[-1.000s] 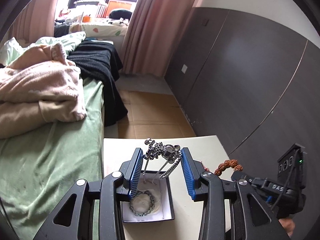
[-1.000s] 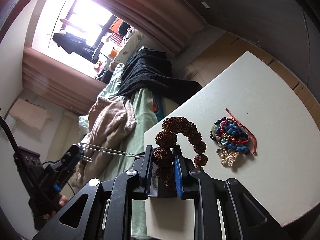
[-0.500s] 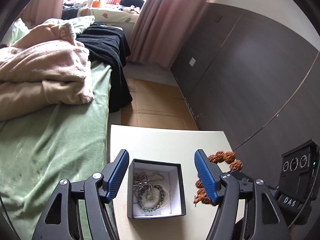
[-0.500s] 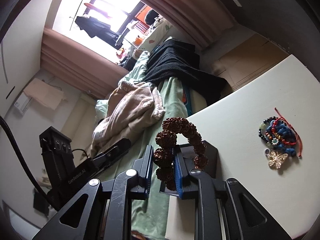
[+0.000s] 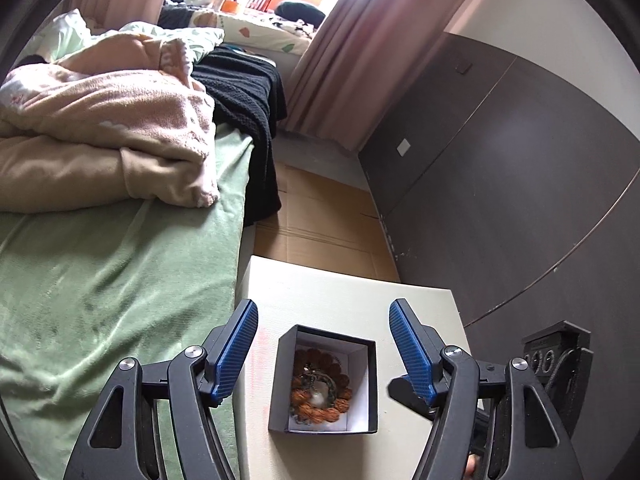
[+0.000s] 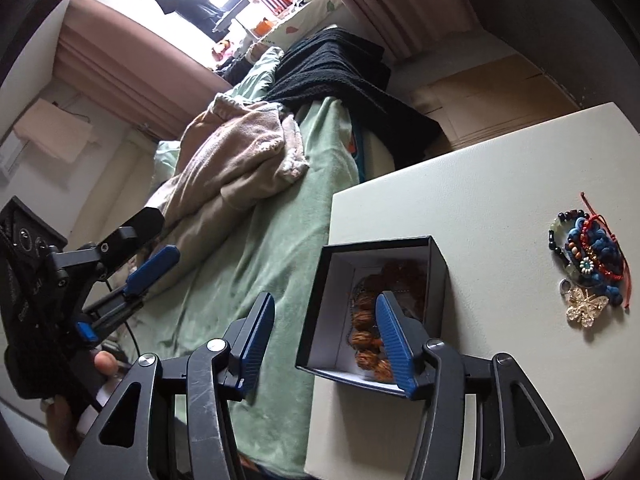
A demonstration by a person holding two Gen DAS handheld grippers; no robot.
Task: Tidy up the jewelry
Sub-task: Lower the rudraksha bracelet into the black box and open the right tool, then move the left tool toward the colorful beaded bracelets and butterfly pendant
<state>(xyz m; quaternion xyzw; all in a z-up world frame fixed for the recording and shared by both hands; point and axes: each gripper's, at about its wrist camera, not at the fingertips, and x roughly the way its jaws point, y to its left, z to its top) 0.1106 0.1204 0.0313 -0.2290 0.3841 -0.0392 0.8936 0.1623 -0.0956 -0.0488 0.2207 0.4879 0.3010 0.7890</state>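
Brown bead bracelet lies in the black box; right hand-held gripper above, jaws opening, empty.

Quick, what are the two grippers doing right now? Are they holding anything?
Left gripper: open, holding nothing, above the box.
Right gripper: jaws opening, empty; the brown bead bracelet lies in the box.

Brown bead bracelet inside open black box
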